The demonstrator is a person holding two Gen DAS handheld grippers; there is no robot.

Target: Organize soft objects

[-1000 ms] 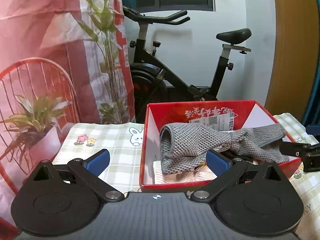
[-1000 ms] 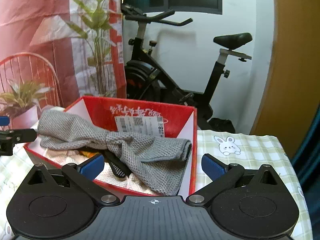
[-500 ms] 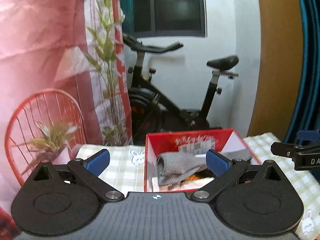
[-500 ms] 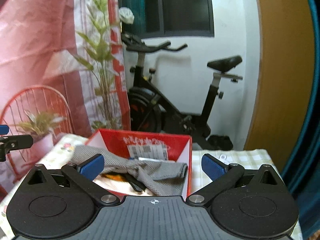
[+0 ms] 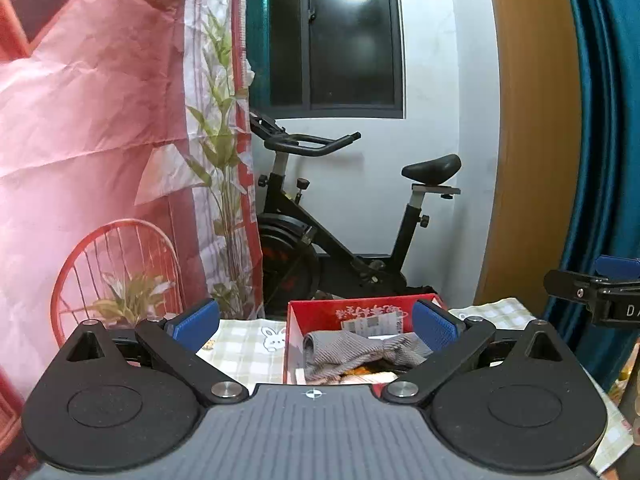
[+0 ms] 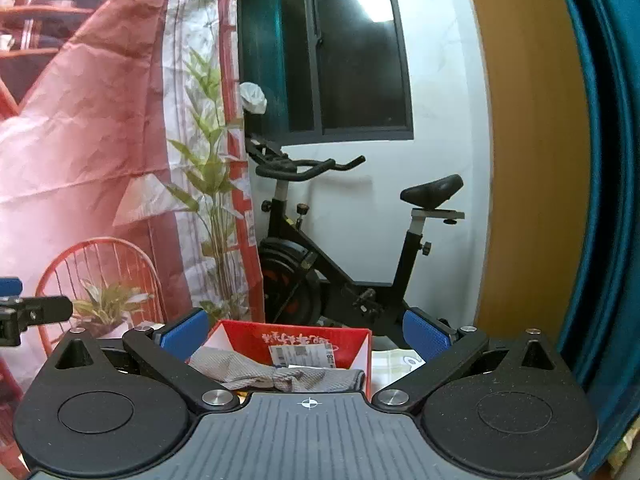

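Both the left gripper [image 5: 314,326] and right gripper [image 6: 306,330] are spread wide, holding nothing. Ahead, a grey cloth [image 5: 356,350] lies draped in the red box [image 5: 316,312] on the checked tablecloth [image 5: 248,344]. An exercise bike [image 6: 332,264] stands beyond.

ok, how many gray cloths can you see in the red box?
1. One gray knit cloth is draped across the top of the red box, over a whitish item and something orange. More cloths may be hidden beneath it.

Left gripper [image 5: 314,326] fingers spread, empty, grey cloth [image 5: 352,350] in red box [image 5: 320,314], checked tablecloth [image 5: 248,344]
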